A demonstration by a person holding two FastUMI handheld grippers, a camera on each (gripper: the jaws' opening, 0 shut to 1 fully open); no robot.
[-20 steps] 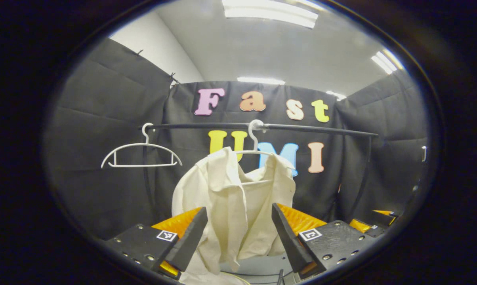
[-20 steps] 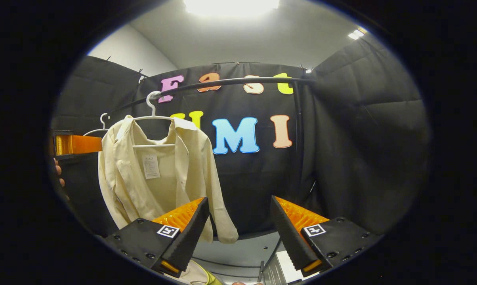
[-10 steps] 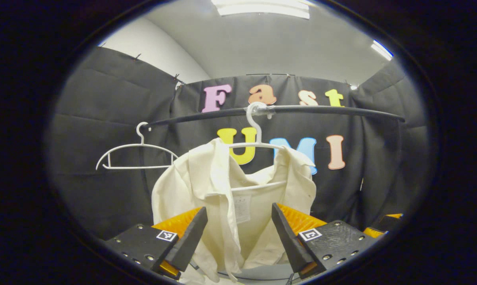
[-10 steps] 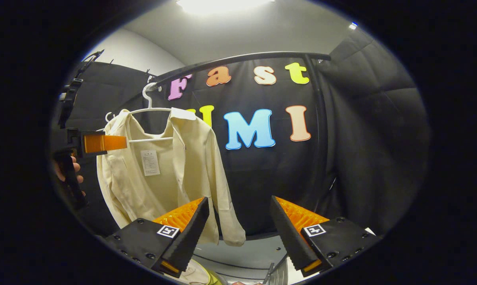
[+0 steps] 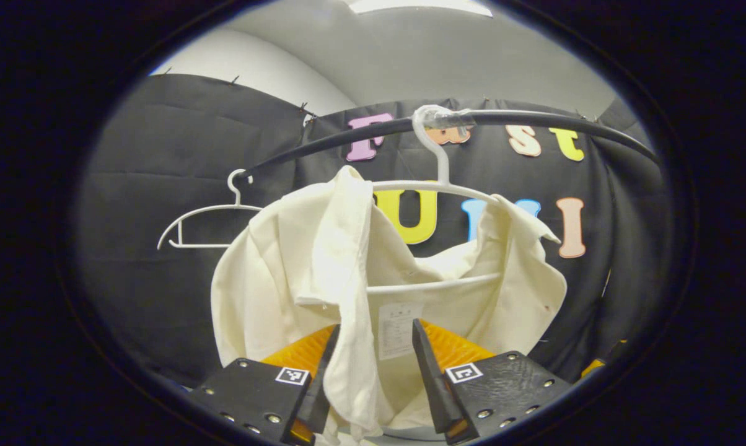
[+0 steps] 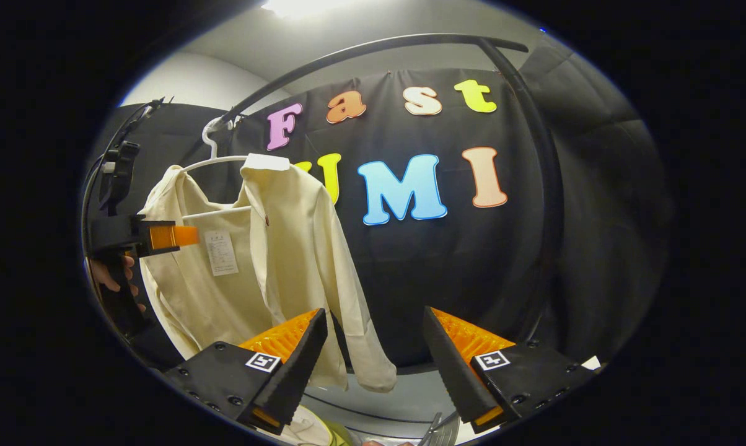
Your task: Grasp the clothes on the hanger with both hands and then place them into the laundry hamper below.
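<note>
A cream shirt [image 5: 286, 266] hangs on a white hanger [image 5: 438, 186] from the black rail [image 5: 534, 118]. In the left gripper view, my left gripper [image 5: 375, 325] is right up against the shirt. The shirt's front edge hangs between its jaws, which stand apart with a narrowed gap. In the right gripper view the shirt [image 6: 286, 248] is to the left, and the left gripper [image 6: 162, 236], held by a hand [image 6: 109, 279], sits against the shirt's left front. My right gripper [image 6: 373, 311] is open and holds nothing, below and right of the dangling sleeve [image 6: 364, 353].
An empty white hanger [image 5: 212, 226] hangs further left on the rail. The rail [image 6: 379, 46] bends down into an upright post [image 6: 549, 186] at the right. A grey round surface [image 6: 379, 402] lies below the shirt. Black cloth walls enclose the booth.
My left gripper has moved up and in towards the shirt, and its jaws have narrowed around the front edge. My right gripper has drifted closer to the rail and stayed open.
</note>
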